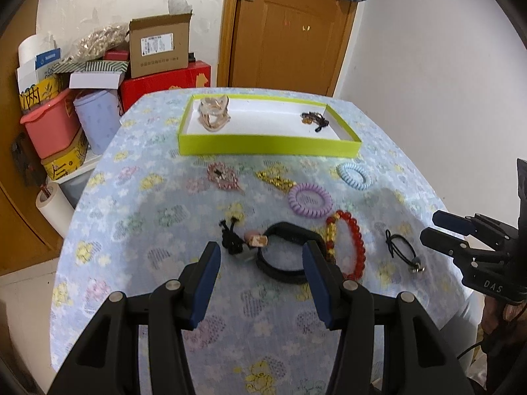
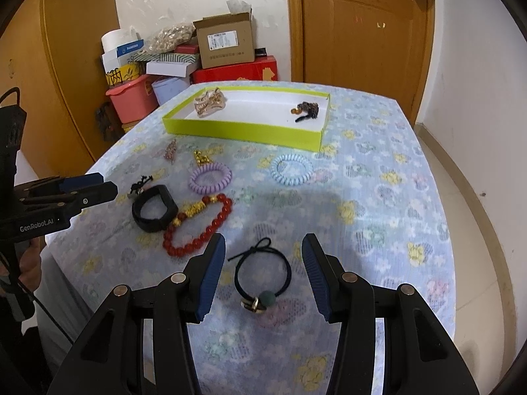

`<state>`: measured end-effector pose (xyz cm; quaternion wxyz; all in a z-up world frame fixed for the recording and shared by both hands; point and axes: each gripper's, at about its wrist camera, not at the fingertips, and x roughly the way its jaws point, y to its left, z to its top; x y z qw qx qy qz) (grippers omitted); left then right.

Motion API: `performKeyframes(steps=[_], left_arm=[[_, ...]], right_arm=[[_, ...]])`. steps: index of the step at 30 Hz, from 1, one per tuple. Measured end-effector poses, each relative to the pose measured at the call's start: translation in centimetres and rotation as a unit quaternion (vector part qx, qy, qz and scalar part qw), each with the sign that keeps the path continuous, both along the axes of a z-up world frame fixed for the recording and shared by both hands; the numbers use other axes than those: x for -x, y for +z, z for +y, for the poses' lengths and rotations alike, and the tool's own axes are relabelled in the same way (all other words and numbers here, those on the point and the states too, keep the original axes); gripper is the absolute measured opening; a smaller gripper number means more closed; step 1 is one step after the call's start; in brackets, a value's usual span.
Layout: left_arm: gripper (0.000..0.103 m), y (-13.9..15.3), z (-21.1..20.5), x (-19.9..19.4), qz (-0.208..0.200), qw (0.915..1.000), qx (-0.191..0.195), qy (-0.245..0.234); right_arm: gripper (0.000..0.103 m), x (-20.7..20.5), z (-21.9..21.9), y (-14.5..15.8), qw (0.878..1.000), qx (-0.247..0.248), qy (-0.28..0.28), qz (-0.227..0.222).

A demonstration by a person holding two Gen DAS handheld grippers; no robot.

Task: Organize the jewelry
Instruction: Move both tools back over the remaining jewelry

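Observation:
A lime-green tray [image 1: 268, 146] [image 2: 242, 133] at the table's far side holds a clear hair claw [image 1: 214, 115] [image 2: 209, 100] and a dark beaded piece [image 1: 314, 119] [image 2: 306, 109]. Loose on the cloth lie a black band [image 1: 285, 256] [image 2: 154, 209], a red bead bracelet [image 1: 350, 243] [image 2: 197, 225], purple [image 1: 309, 200] [image 2: 209, 177] and blue [image 1: 354, 175] [image 2: 291, 169] coil ties, and a black hair tie [image 1: 403, 251] [image 2: 263, 276]. My left gripper [image 1: 262, 251] is open above the black band. My right gripper [image 2: 263, 247] is open around the black hair tie.
A pink rhinestone clip [image 1: 224, 175] [image 2: 170, 151], a gold clip [image 1: 275, 177] [image 2: 200, 157] and a small black charm [image 1: 234, 235] [image 2: 141, 182] also lie on the flowered cloth. Boxes and a pink bin [image 1: 52, 125] stack left of the table. A wooden door [image 1: 290, 26] stands behind.

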<state>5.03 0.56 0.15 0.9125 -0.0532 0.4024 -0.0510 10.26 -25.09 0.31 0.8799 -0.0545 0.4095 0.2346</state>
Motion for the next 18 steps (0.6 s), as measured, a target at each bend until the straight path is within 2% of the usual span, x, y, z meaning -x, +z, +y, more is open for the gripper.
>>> performKeyframes(steps=[8, 18], left_arm=[[0.054, -1.9, 0.2, -0.6, 0.026, 0.9995, 0.015, 0.010], [0.054, -2.5, 1.9, -2.3, 0.031, 0.9981, 0.032, 0.043]], right_arm=[[0.049, -0.1, -0.3, -1.3, 1.000, 0.002, -0.005, 0.020], [0.049, -0.7, -0.2, -2.1, 0.999, 0.001, -0.006, 0.031]])
